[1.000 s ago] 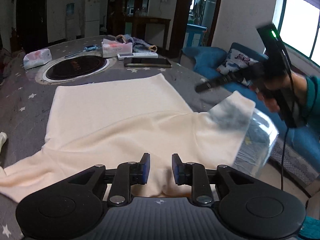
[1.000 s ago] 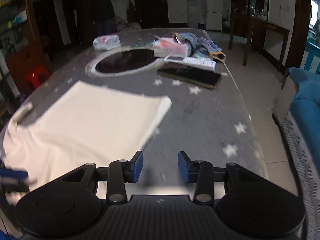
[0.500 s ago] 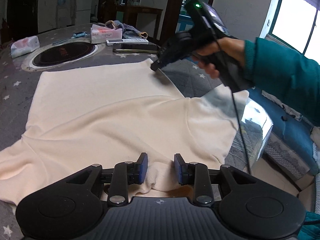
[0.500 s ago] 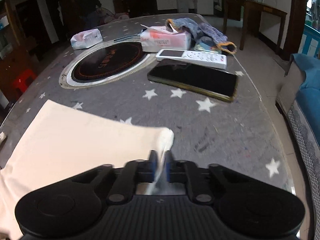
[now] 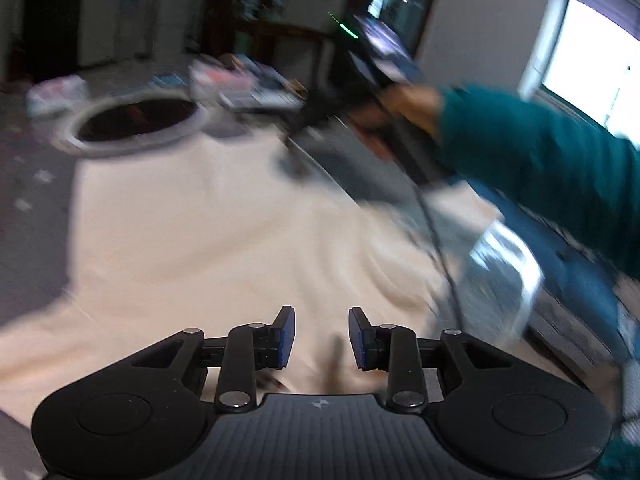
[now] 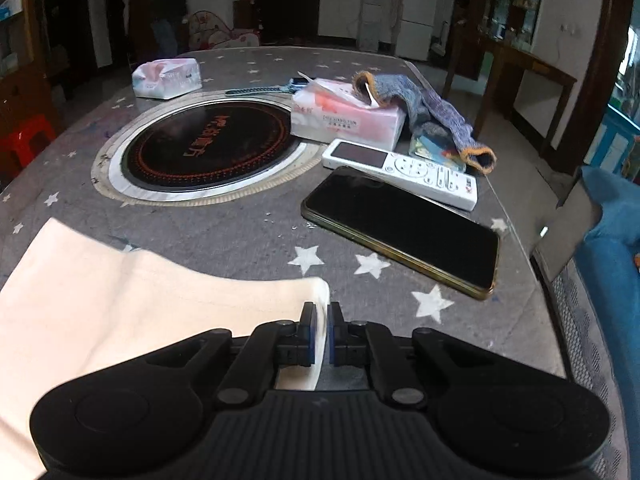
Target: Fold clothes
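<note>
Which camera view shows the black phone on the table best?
The right wrist view: the phone lies sharp and whole beside the white remote. The left wrist view is motion-blurred, so only a vague dark smear appears there.

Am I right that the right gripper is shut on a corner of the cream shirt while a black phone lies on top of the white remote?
Nearly. The right gripper is indeed shut on a corner of the cream shirt, but the phone does not lie on the remote. It lies flat on the table, beside the remote and nearer the camera. The right wrist view shows this.
</note>
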### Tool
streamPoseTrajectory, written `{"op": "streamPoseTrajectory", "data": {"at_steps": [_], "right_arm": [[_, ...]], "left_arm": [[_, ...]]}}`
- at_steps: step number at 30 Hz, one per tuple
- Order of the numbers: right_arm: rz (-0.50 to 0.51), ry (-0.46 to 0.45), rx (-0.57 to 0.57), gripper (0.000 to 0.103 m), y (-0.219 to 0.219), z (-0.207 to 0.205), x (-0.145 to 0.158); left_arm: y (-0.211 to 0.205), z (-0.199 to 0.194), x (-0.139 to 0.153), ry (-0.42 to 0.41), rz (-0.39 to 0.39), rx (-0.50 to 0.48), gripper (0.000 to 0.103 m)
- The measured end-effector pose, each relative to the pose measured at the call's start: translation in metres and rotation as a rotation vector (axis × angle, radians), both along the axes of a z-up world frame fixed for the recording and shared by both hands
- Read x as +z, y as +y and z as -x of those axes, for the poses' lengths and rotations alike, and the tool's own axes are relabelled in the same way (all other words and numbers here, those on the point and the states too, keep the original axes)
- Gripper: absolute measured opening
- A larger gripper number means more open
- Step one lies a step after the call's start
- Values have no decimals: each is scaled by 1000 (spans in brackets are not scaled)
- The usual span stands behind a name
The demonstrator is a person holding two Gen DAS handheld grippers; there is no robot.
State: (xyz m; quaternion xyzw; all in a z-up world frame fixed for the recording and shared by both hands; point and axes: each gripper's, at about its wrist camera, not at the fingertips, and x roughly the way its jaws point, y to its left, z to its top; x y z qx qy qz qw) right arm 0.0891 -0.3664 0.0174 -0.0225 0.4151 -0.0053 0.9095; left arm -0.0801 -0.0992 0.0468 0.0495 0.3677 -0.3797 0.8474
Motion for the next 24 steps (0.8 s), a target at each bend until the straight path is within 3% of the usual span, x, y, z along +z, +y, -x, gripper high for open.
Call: {"op": "streamPoseTrajectory", "data": {"at_steps": [4,7,10,19,21,22,23,24], "right_arm": [[-15,2,10,8,-3,7,4],[-28,4,19,11,-6,12,8],[-45,5,29,18,-5,13,9],[-85,25,47,18,-3,1,-2],[-81,24,49,17,-3,-3,-4],[-78,22,50,12,-2,-4,-4],[-72,19,50,6,-2,-6,-4],[-63,12,47,5,-1,-8,-4]], "left_arm": [[14,-45,16,-40,-15,194,32],[19,-84,16,-76,-80,343,33],[22,-117,10,-87,-137,432,36],[11,-185,-18,-31,-164,505,35],[9,-196,-25,-20,-176,508,27],[9,-201,-28,-23,-185,511,14],[9,-202,-29,-46,-198,519,8],[11,-203,-29,-57,-205,527,7]]}}
